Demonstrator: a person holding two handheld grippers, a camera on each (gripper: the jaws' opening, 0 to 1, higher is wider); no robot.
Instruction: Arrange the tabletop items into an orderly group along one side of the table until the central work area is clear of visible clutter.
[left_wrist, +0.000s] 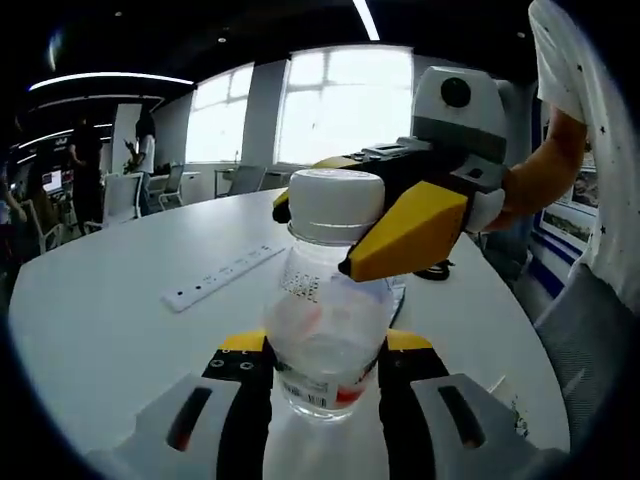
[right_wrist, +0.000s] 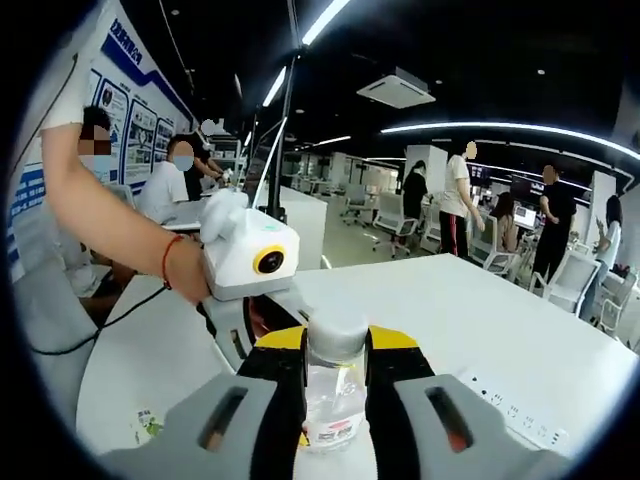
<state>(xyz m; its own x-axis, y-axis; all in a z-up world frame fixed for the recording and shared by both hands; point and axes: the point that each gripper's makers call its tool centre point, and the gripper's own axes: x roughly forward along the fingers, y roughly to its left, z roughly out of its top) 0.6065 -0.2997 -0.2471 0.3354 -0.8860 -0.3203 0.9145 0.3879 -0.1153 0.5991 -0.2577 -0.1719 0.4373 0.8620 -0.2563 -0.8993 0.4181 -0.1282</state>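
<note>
Pinching the clear bottle (left_wrist: 325, 340) around its lower body, the left tongs (left_wrist: 325, 385) hold it upright above the white bench (left_wrist: 110, 300). The right tongs (right_wrist: 335, 385) clamp the bottle's neck just under the white cap (left_wrist: 335, 203), their yellow-tipped jaws pressed against it. A white power strip (left_wrist: 225, 277) lies on the bench beyond the bottle.

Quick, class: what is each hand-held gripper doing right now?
Left hand-held gripper: shut on the body of the clear bottle.
Right hand-held gripper: shut on the bottle's white cap.
</note>
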